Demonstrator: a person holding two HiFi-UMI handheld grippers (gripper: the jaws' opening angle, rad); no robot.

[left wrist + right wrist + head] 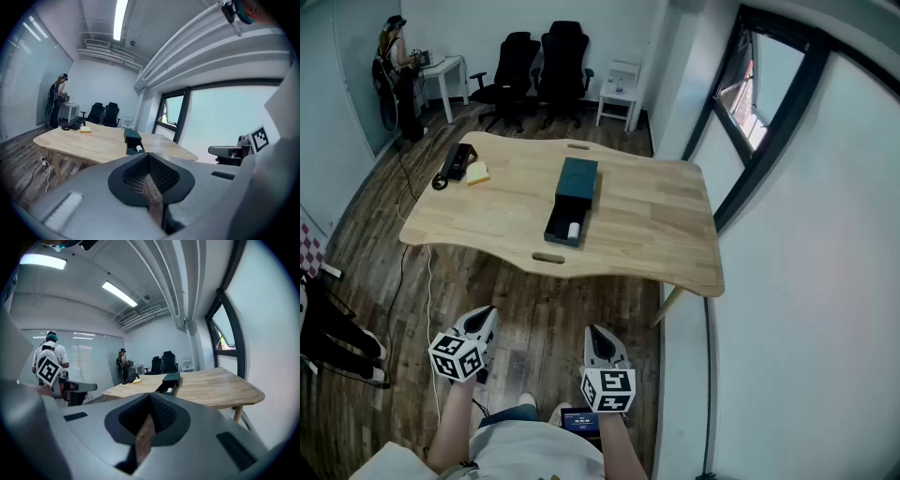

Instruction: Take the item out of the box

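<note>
A dark teal box (pixel 572 199) lies in the middle of the wooden table (pixel 656 225), its drawer pulled out toward me. Inside the drawer sits a small white item (pixel 574 229). The box (pixel 133 140) also shows in the left gripper view, and the box (pixel 169 380) shows in the right gripper view. My left gripper (pixel 478 323) and right gripper (pixel 600 339) hang low over the floor, well short of the table. Both are shut with nothing between their jaws.
A black phone (pixel 456 161) and a yellow notepad (pixel 477 172) lie at the table's far left. Two office chairs (pixel 539 66) and a white side table (pixel 619 89) stand behind. A person (pixel 398 80) stands at a desk in the far left corner. A cable (pixel 428 291) runs along the floor.
</note>
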